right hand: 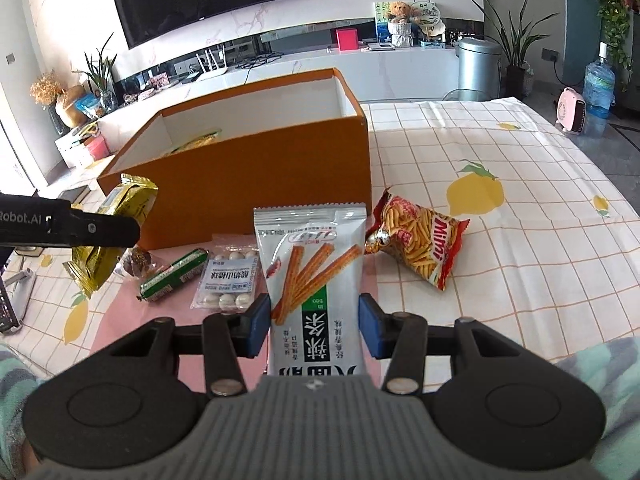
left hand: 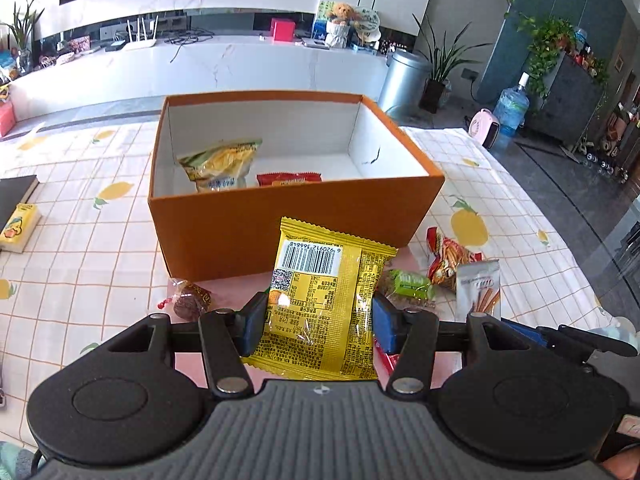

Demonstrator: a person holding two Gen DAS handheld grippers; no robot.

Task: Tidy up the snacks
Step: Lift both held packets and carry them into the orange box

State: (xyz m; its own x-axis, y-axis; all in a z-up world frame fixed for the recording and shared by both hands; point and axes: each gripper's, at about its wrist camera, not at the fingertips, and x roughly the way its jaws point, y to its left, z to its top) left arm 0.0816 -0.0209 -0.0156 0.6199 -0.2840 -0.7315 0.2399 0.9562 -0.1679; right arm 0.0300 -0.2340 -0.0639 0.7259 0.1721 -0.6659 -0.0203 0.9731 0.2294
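My left gripper (left hand: 318, 318) is pinching one yellow packet (left hand: 320, 300), barcode up; my right gripper (right hand: 314, 326) is pinching one white stick-snack pouch (right hand: 314, 280). Both are hanging before one orange box (left hand: 280, 220) holding two packets; one red "Mimi" bag (right hand: 416, 246) is lying alongside.

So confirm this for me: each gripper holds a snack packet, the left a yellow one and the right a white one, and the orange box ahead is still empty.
Not quite. The orange box is not empty: the left wrist view shows a yellow-green bag and a red packet inside. The rest stands: the left gripper holds the yellow packet, the right gripper the white packet.
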